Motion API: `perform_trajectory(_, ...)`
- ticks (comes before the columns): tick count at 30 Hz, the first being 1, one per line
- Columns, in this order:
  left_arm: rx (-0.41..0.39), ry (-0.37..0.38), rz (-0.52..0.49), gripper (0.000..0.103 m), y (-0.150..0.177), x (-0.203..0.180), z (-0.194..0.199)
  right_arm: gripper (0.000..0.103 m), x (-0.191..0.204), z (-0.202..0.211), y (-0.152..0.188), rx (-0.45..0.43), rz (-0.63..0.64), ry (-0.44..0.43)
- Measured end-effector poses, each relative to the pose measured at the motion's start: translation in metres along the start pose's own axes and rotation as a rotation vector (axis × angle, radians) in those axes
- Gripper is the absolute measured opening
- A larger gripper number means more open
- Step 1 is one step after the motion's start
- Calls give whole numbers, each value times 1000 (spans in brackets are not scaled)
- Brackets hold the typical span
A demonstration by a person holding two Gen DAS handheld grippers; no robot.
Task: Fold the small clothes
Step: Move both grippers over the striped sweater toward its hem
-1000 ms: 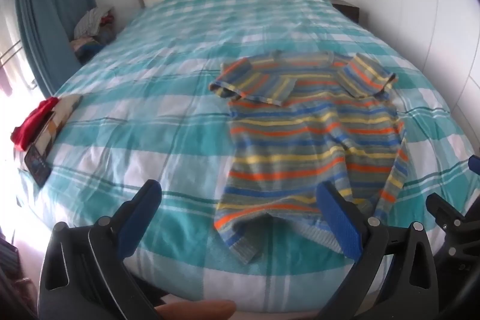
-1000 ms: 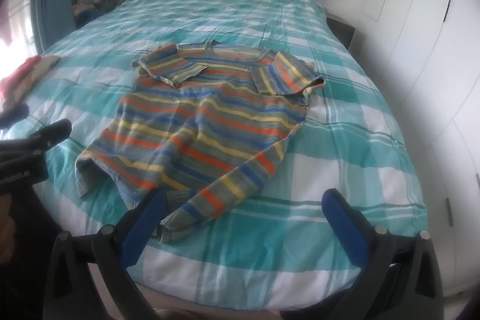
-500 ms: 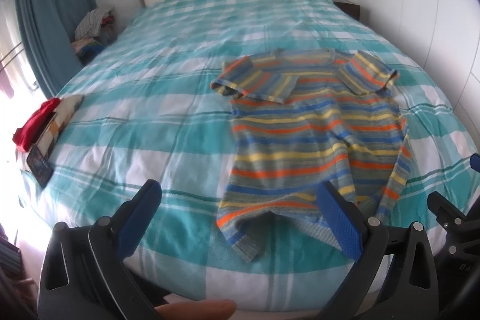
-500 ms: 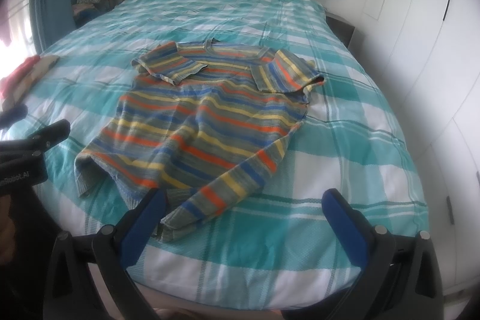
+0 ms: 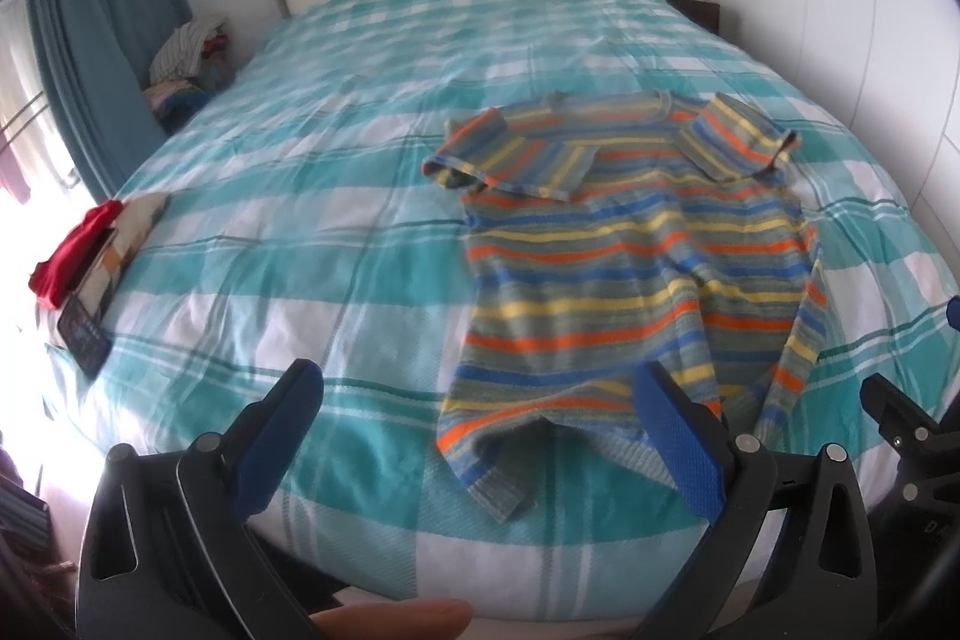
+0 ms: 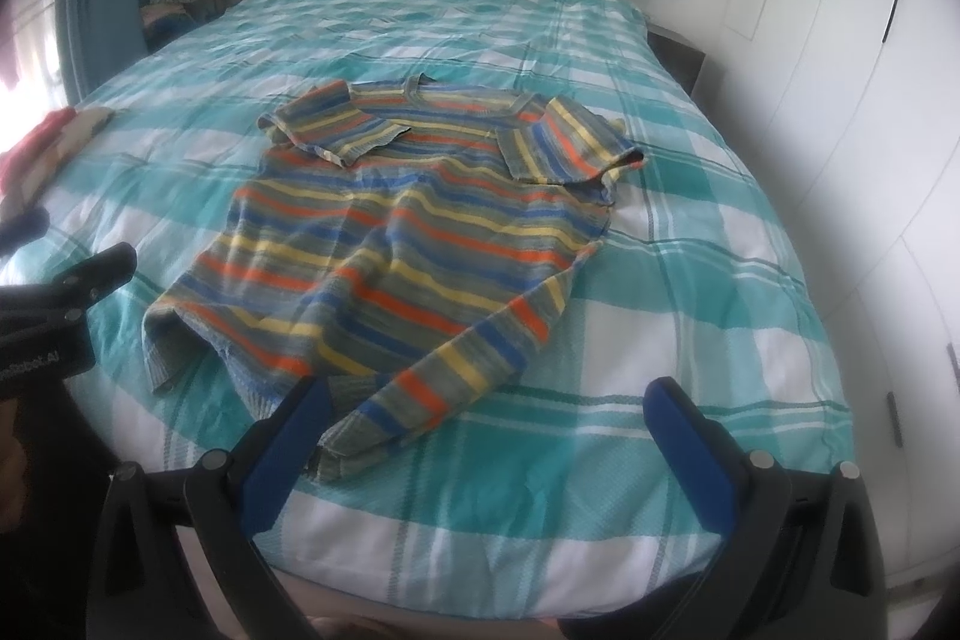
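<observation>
A small striped sweater (image 5: 636, 250) in grey, orange, yellow and blue lies flat on the bed, both sleeves folded in over the chest; it also shows in the right wrist view (image 6: 414, 232). My left gripper (image 5: 480, 430) is open and empty, held above the bed's near edge, with its right finger in front of the sweater's hem. My right gripper (image 6: 486, 436) is open and empty near the hem's right corner. Each gripper shows at the edge of the other's view.
The bed (image 5: 300, 232) has a teal and white plaid cover. A red cloth on folded items (image 5: 78, 244) lies at its left edge. A clothes pile (image 5: 192, 46) sits by the blue curtain. White wardrobe doors (image 6: 840, 40) stand on the right.
Both grippers have drifted slightly; the sweater sits a little lower and nearer in the views. Nothing was taken hold of or let go.
</observation>
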State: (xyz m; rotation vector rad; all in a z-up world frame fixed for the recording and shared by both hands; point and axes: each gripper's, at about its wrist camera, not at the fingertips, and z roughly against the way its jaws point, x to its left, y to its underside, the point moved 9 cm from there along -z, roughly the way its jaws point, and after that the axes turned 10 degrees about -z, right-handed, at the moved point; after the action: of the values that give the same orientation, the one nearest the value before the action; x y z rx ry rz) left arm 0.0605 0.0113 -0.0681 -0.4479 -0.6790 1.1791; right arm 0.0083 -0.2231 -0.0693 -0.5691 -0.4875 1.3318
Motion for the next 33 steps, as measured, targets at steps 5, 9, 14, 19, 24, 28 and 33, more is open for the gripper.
perform_trajectory(5,-5,0,-5,103,4,6,0,103,-6,-1,-3,-3,0,24)
perform_trajectory(9,-14,23,-4,103,6,7,2,103,-13,2,-7,-20,7,72)
perform_trajectory(14,-10,79,23,103,6,9,3,103,-18,3,-7,-26,10,102)
perform_trajectory(19,9,67,-3,103,4,3,2,103,-23,2,-8,-26,8,128)
perform_trajectory(24,27,80,-9,103,4,-7,-3,103,-23,2,-8,-27,9,139)
perform_trajectory(28,37,78,-11,103,4,-9,-6,103,-23,2,-8,-26,10,138)
perform_trajectory(33,49,60,-13,103,6,-8,-9,103,-23,2,-8,-25,11,139)
